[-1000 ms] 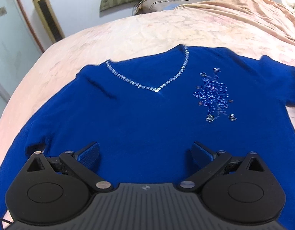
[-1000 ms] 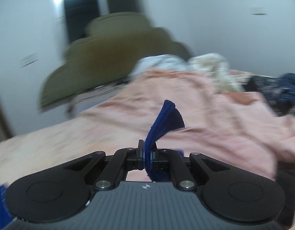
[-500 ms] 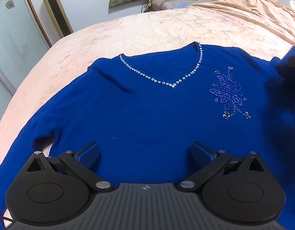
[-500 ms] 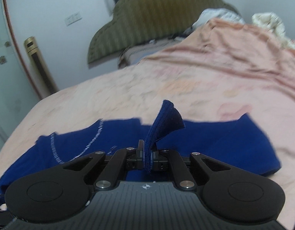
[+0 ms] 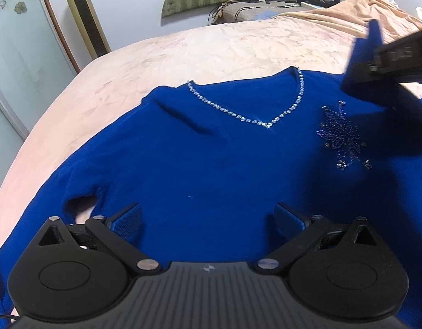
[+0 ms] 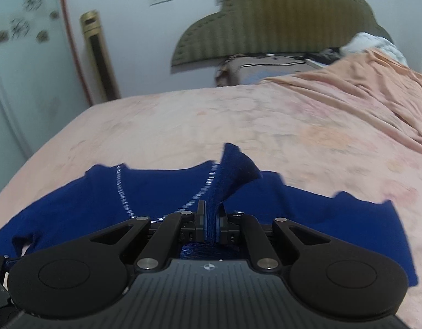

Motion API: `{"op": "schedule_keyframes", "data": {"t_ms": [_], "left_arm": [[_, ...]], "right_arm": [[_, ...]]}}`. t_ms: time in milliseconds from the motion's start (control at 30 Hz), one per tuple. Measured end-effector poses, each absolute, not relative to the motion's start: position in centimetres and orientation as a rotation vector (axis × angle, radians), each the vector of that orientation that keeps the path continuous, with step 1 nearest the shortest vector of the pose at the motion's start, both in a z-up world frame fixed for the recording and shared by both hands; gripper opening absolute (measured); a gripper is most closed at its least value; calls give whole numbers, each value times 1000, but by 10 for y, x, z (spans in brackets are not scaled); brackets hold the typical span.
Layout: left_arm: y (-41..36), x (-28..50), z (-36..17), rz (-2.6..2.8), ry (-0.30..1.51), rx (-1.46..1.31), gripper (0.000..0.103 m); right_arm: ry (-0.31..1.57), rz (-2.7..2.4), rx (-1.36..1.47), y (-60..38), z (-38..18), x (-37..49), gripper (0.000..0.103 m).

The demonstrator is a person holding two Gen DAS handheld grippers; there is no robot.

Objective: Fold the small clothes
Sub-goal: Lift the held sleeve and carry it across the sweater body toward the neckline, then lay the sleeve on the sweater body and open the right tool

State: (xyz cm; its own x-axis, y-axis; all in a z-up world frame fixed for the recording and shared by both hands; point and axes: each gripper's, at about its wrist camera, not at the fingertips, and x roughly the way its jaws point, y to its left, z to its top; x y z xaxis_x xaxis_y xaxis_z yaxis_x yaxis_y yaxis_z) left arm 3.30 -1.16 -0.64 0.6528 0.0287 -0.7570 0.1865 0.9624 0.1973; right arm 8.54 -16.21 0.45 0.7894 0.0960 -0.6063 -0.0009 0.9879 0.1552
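Observation:
A royal blue sweater (image 5: 211, 164) with a beaded V-neck and a beaded flower on the chest lies front up on the pink bed. My left gripper (image 5: 208, 219) is open and empty, hovering over the sweater's lower body. My right gripper (image 6: 210, 222) is shut on the blue sleeve cuff (image 6: 235, 170), which sticks up between its pads. It also shows in the left wrist view (image 5: 375, 63), holding the sleeve raised over the sweater's right shoulder. The sweater's body (image 6: 161, 189) lies below and ahead of it.
The pink bedspread (image 5: 211, 52) stretches around the sweater. A rumpled peach blanket (image 6: 361, 87) lies at the far right. An olive headboard (image 6: 279, 19), a gold tower fan (image 5: 83, 13) and a glass door (image 5: 13, 54) stand beyond the bed.
My right gripper has swung left with the sleeve cuff, carrying it over the sweater's right shoulder toward the chest. My left gripper has stayed open above the sweater, drifting slightly.

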Motion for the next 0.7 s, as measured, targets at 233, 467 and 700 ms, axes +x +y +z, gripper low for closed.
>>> {"op": "schedule_keyframes", "data": {"t_ms": [233,467,700], "left_arm": [[9,29,-8,-48,838,285,103],[36,34,-11,11,864,245,103],[53,35,-11,43,867,221,103]], "right_arm": [[683,111,129,-116,0,101,11],[690,162,117,-78,1,110,12],[697,202,101,-51,1,118,12]]}}
